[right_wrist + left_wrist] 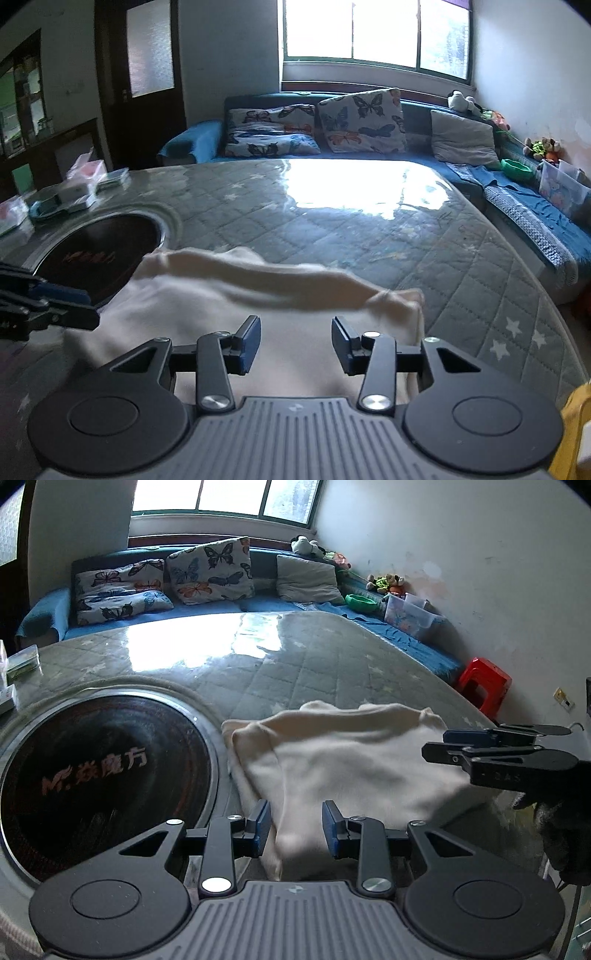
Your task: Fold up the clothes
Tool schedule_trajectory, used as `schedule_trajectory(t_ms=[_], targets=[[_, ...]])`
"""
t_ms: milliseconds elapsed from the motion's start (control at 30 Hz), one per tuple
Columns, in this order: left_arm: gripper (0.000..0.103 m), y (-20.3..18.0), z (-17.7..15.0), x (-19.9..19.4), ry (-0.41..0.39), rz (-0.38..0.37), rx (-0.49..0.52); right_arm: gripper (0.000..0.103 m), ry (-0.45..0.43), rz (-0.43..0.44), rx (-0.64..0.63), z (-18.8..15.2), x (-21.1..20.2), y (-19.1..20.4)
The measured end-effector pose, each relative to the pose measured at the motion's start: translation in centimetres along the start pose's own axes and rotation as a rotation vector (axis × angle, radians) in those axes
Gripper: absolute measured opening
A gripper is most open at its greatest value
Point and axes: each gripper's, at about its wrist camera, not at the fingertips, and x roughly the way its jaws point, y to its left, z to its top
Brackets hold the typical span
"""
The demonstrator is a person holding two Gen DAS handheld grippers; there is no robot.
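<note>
Cream garment (343,760) is lying on the desk (295,664), bunched and part-doubled, just beside the round dark inset plate (107,771), near the desk's front edge. Far edge of cloth is blurring in the right wrist view, so fabric is likely settling or being shifted.

L gripper (295,827): jaws standing apart w/ a ridge of cloth rising between them. Pads not seen pressing on it, so reading as not clamped; cloth is sitting loose in the gap.

R gripper (295,343): jaws standing apart, hovering over the near part of the garment; nothing pinched. In the left wrist view it is showing side-on at the cloth's right edge (480,749).

Judgement: both grippers are flanking opposite ends of the garment, prob. to take a corner each and make the next fold. Fold not yet tidy: edges uneven, layers rumpled.

Risk: plate rim is touching cloth's left edge; dragging may snag it.
</note>
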Motion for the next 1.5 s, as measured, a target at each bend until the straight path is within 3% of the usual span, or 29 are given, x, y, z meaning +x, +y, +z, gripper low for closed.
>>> schedule_trajectory(t_ms=[700, 1200, 1500], targets=[[0.034, -1.1, -1.3, 1.5, 0.010, 0.021, 0.036, 0.046, 0.030, 0.006, 0.006, -3.2, -0.9, 1.3], [0.035, -0.8, -1.2, 1.2, 0.004, 0.019, 0.033, 0.047, 0.041, 0.033, -0.032, -2.1, -0.4, 2.3], [0.035, -0.3, -0.7, 1.4, 0.006, 0.012, 0.022, 0.047, 0.008, 0.031, 0.005, 1.4, 1.5, 1.4]])
